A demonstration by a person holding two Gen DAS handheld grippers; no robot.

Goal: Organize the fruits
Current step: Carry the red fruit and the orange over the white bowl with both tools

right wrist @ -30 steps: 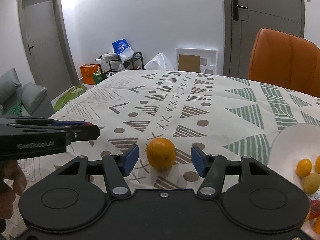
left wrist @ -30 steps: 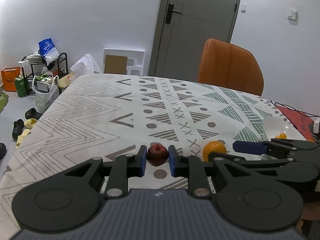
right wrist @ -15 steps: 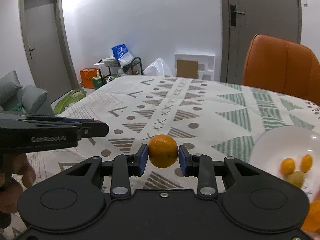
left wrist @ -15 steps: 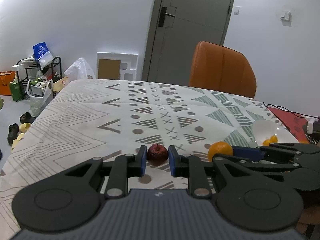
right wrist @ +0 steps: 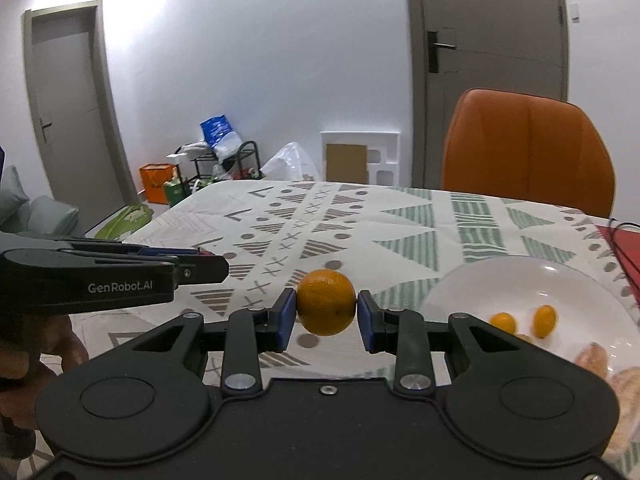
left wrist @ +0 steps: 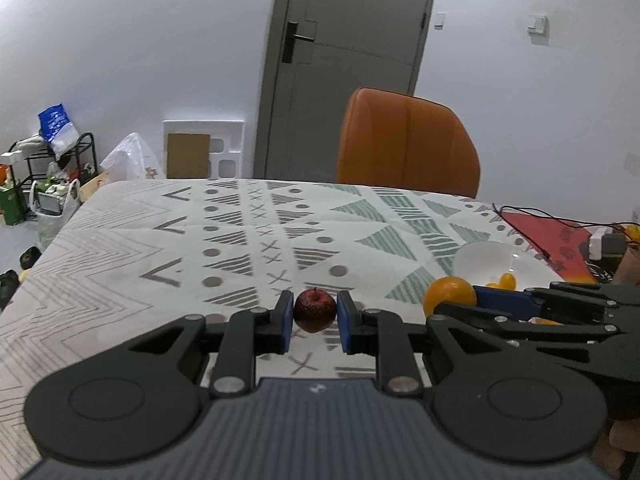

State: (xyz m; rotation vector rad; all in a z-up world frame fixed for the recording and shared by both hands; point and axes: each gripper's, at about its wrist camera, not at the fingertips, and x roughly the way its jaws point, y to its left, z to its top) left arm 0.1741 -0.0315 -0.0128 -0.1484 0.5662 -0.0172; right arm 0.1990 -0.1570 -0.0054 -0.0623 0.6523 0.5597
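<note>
A small dark red apple (left wrist: pixel 315 310) is held above the patterned tablecloth, with my left gripper (left wrist: pixel 314 317) shut on it. My right gripper (right wrist: pixel 326 314) is shut on an orange (right wrist: pixel 326 307), also lifted off the cloth. The left wrist view shows that orange (left wrist: pixel 450 294) and the right gripper's blue-tipped fingers (left wrist: pixel 504 306) just to the right. A white plate (right wrist: pixel 500 280) with small orange and yellowish fruits (right wrist: pixel 544 315) lies to the right of the orange. The left gripper's arm (right wrist: pixel 112 276) crosses the left side of the right wrist view.
An orange chair (left wrist: pixel 408 148) stands at the table's far side. A red mat (left wrist: pixel 548 236) with black cables and a white adapter (left wrist: pixel 600 242) sits at the right edge. Bags and a shelf rack (left wrist: pixel 48 184) clutter the floor at the left. A person's hand (right wrist: pixel 60 340) holds the left gripper.
The right gripper closed on the orange and lifted it. Both grippers rose from the cloth with their fruits and shifted towards the plate.
</note>
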